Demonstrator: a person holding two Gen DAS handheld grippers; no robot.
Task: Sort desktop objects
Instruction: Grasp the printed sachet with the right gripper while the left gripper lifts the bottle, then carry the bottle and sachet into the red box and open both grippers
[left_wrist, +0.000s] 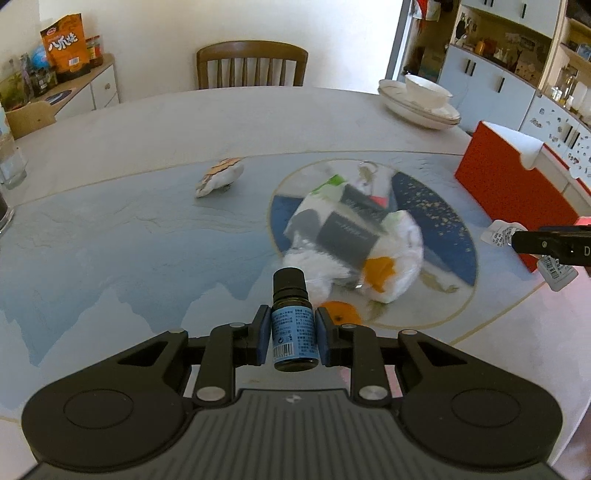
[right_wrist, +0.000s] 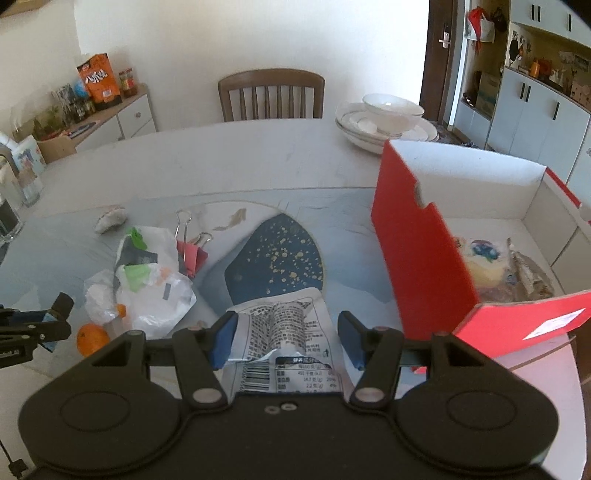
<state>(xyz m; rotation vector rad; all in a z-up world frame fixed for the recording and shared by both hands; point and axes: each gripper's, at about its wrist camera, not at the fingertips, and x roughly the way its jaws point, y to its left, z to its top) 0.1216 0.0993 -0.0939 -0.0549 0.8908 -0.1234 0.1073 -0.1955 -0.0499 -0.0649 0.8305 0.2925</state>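
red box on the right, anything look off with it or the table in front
The red box sits open, with crumpled wrappers already inside. In front of it, a crumpled white plastic bag lies heaped over loose items, with an orange and binder clips scattered beside it. Clutter, but nothing spilled or broken.

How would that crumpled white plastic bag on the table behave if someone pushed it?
The plastic bag looks thin and crumpled, so it would probably fold rather than slide whole. It seems light, yet cards show inside, so it may drag. The orange beside it could well roll.
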